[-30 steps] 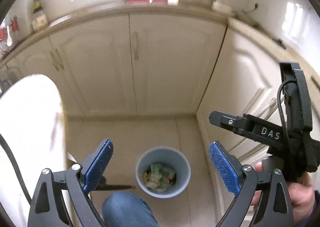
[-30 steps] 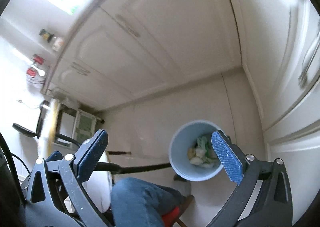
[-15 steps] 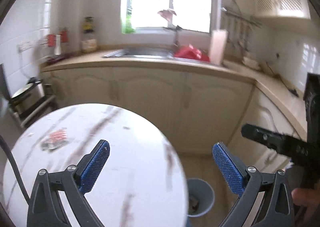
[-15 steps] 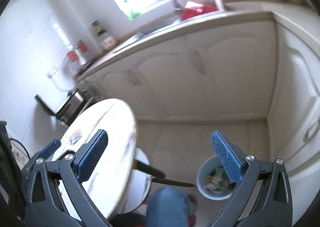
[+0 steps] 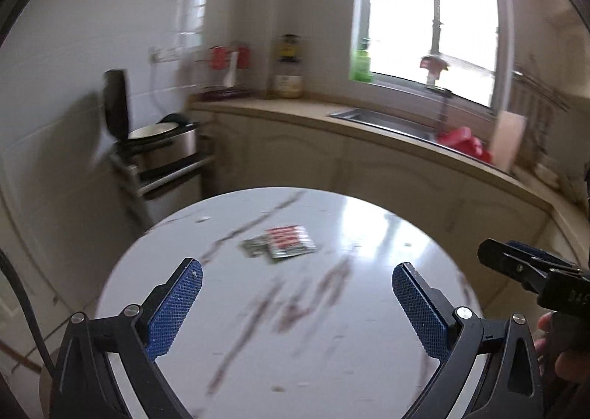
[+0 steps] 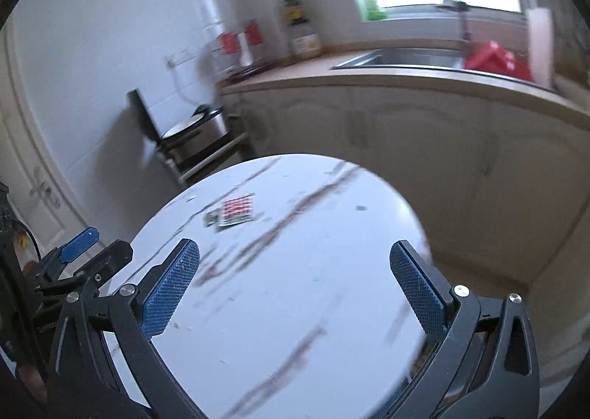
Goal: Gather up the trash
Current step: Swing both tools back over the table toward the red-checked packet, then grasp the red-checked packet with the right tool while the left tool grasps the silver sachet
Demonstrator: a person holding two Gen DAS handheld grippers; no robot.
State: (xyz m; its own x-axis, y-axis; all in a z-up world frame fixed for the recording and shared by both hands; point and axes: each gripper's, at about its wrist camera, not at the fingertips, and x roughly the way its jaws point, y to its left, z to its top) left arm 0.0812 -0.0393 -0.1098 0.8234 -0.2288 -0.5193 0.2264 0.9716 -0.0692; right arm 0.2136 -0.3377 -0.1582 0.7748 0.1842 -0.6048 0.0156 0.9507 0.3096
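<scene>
Left wrist view showed the left gripper (image 5: 297, 295) spread wide with nothing between its blue pads, hovering over the round marble table (image 5: 387, 234). Right gripper (image 6: 293, 284) looked the same: wide open, empty. Remaining trash was a flat red-and-white wrapper (image 5: 289, 241) lying on the tabletop toward the far side, with a smaller dark scrap (image 5: 254, 246) touching its left edge; both well ahead of either gripper. Frames were motion-blurred, so print and material weren't readable. My guess: thin foil or plastic sachet, very light, floppy, slick, lying flush on a glossy surface. Probably needed one finger slid under an edge or a pinch at a raised corner; a top-down pinch would likely skate.
</scene>
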